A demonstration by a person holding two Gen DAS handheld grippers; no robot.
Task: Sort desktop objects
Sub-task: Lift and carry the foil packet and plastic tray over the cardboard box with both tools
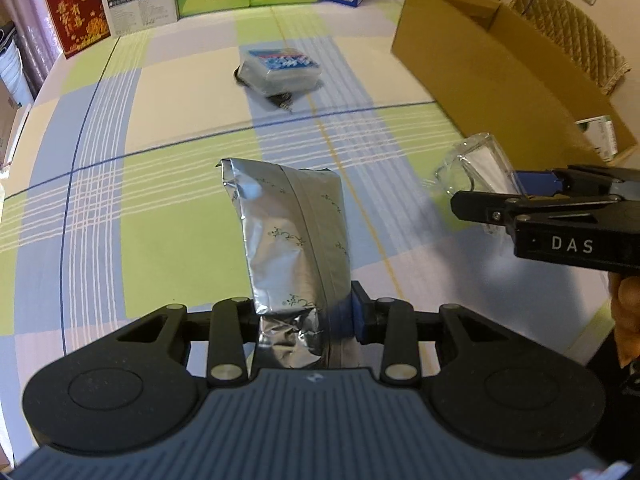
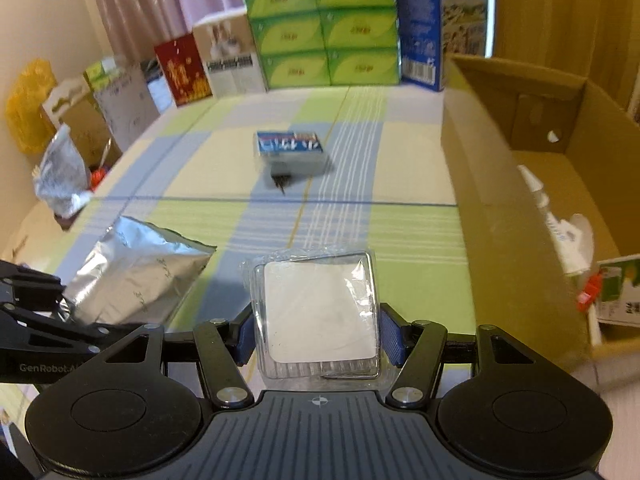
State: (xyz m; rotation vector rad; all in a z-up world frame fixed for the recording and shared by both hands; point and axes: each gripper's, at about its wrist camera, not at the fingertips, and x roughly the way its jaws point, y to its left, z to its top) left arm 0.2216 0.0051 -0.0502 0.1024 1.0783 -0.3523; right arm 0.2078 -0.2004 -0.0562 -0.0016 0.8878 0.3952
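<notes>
My left gripper is shut on a silver foil pouch, which sticks up and forward above the checked cloth. The same silver foil pouch shows at the lower left of the right wrist view. My right gripper is shut on a clear plastic case with a white insert, held flat above the cloth. In the left wrist view the right gripper reaches in from the right, the clear plastic case in its tips. A blue-topped packet lies farther back on a black cable.
An open cardboard box stands at the right with a few packets inside. Green tissue packs, a blue carton and a red bag line the far edge. A hand holds the right gripper's grip.
</notes>
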